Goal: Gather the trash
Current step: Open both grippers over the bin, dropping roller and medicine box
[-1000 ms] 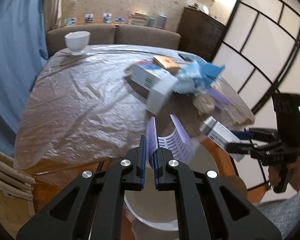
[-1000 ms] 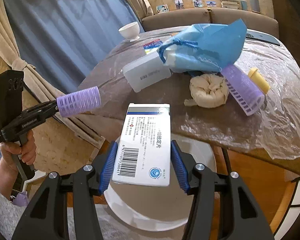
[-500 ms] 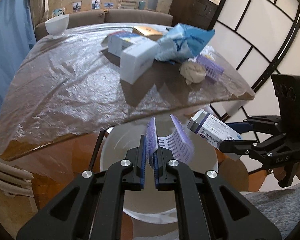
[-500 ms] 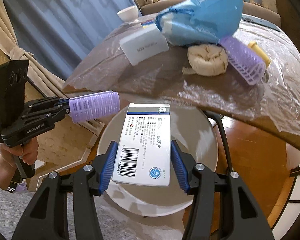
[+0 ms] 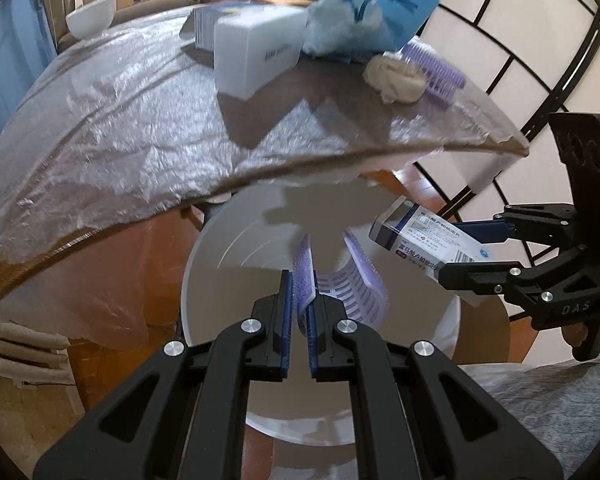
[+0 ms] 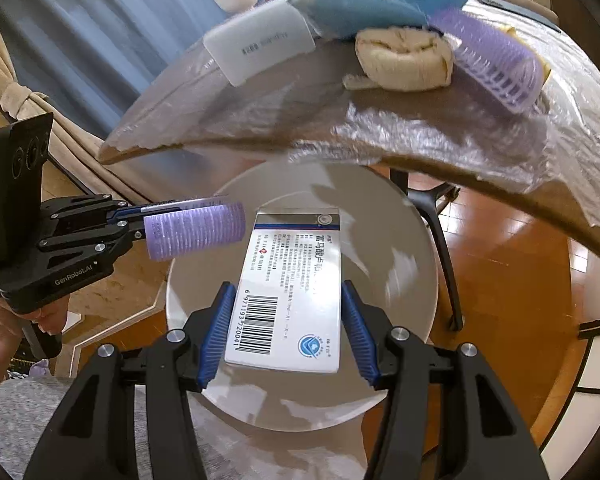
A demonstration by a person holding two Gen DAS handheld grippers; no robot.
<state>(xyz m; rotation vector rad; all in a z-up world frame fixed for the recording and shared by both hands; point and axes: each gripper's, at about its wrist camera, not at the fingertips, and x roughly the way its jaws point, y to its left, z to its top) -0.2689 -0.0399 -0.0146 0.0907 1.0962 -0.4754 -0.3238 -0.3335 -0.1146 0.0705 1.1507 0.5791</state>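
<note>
My left gripper (image 5: pixel 299 300) is shut on a purple hair roller (image 5: pixel 352 280) and holds it over the open white bin (image 5: pixel 220 264). The roller also shows in the right wrist view (image 6: pixel 196 236). My right gripper (image 6: pixel 288 320) is shut on a white and blue medicine box (image 6: pixel 292 292) over the same bin (image 6: pixel 412 280); the box shows at the right of the left wrist view (image 5: pixel 424 240). Both items hang above the bin mouth, below the table edge.
The foil-covered table (image 5: pixel 120 128) overhangs the bin. On it lie a white box (image 5: pixel 256 52), a blue bag (image 5: pixel 364 16), a crumpled beige wad (image 6: pixel 404 60), another purple roller (image 6: pixel 496 64) and a white bowl (image 5: pixel 90 16). A black chair leg (image 6: pixel 440 240) stands by the bin.
Both grippers have dropped lower and moved in over the bin, each still holding its item. The table edge now sits above them.
</note>
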